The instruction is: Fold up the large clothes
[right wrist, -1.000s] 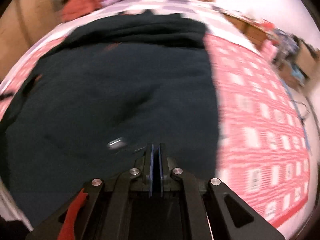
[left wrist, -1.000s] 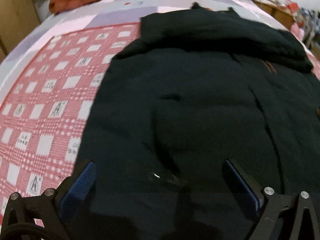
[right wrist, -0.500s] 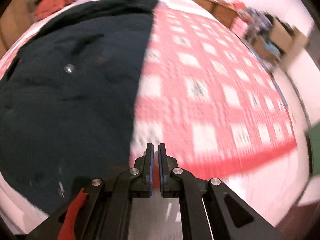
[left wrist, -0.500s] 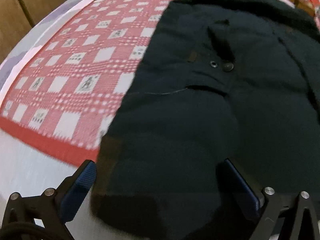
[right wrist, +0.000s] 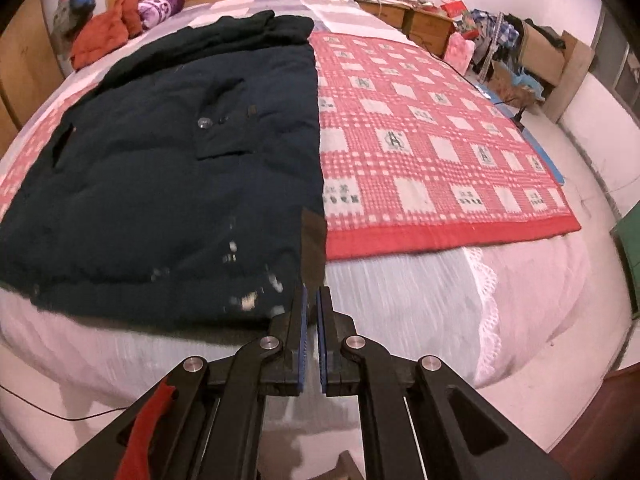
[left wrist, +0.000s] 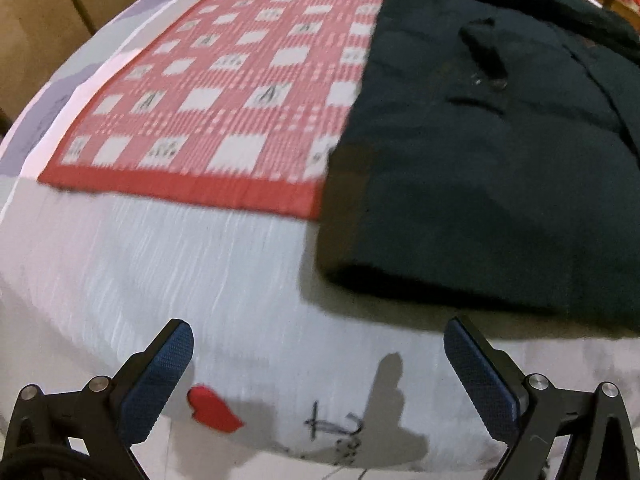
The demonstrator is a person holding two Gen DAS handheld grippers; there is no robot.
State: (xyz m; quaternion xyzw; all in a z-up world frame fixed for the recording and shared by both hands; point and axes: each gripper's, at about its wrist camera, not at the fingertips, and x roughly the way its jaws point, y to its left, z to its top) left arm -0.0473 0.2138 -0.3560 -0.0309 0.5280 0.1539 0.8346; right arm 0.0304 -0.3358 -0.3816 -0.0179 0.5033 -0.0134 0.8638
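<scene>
A large dark padded coat (right wrist: 168, 152) lies flat on the bed, hood toward the headboard, hem toward me. In the left wrist view the coat (left wrist: 492, 152) fills the right side. My left gripper (left wrist: 318, 340) is open and empty, over the white sheet (left wrist: 160, 272) just short of the coat's hem corner. My right gripper (right wrist: 311, 300) is shut and empty, its tips at the hem's right corner, not holding the cloth.
A red checked blanket (right wrist: 432, 128) covers the bed beside the coat. Orange clothes (right wrist: 108, 32) and a purple pillow (right wrist: 160, 6) lie near the wooden headboard. Cluttered boxes and bags (right wrist: 520, 40) stand along the right wall. A red heart mark (left wrist: 212, 408) is on the sheet.
Both grippers have pulled back from over the coat toward the foot of the bed, now at its hem. The left stayed open, the right stayed shut.
</scene>
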